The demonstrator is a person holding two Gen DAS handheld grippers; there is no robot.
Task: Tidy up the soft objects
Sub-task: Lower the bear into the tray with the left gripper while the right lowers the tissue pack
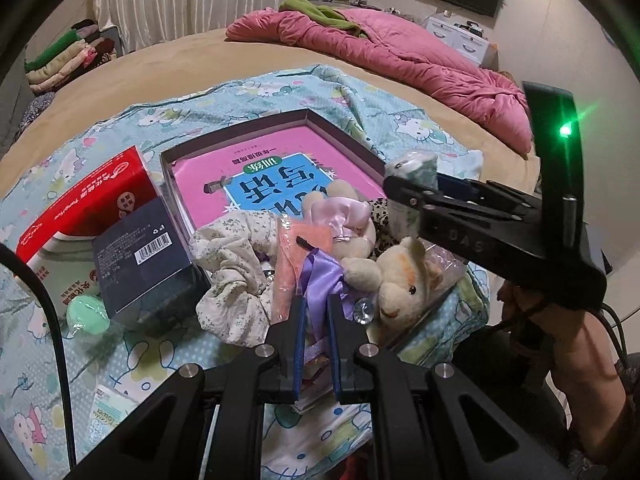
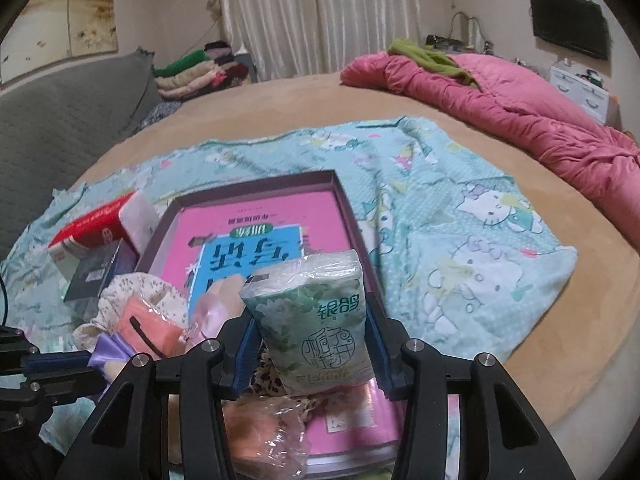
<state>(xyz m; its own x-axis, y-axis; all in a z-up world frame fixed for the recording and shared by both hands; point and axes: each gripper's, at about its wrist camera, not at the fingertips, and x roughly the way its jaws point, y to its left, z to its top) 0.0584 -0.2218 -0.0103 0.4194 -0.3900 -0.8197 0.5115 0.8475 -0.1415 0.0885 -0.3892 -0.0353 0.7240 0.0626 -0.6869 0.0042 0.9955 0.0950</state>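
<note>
green-printed plastic tissue pack (image 2: pixel 316 320) clamped upright in right gripper (image 2: pixel 314 354), above near edge of shallow box holding pink book (image 2: pixel 260 216) | left gripper (image 1: pixel 316 320) pinched shut on purple satin ribbon (image 1: pixel 320 284) | cream plush bear (image 1: pixel 400 280) visible only from left wrist

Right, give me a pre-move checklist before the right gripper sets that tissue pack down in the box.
1. Right gripper clamped on the tissue pack: ok.
2. Pack over the box: ok.
3. Free landing spot: ok, the pink book is bare towards the far end; soft toys crowd the near end.
4. Left gripper out of the path: cannot tell; it is shut on the purple ribbon beside the pile.
5. Plush bear under the pack: cannot tell.
</note>
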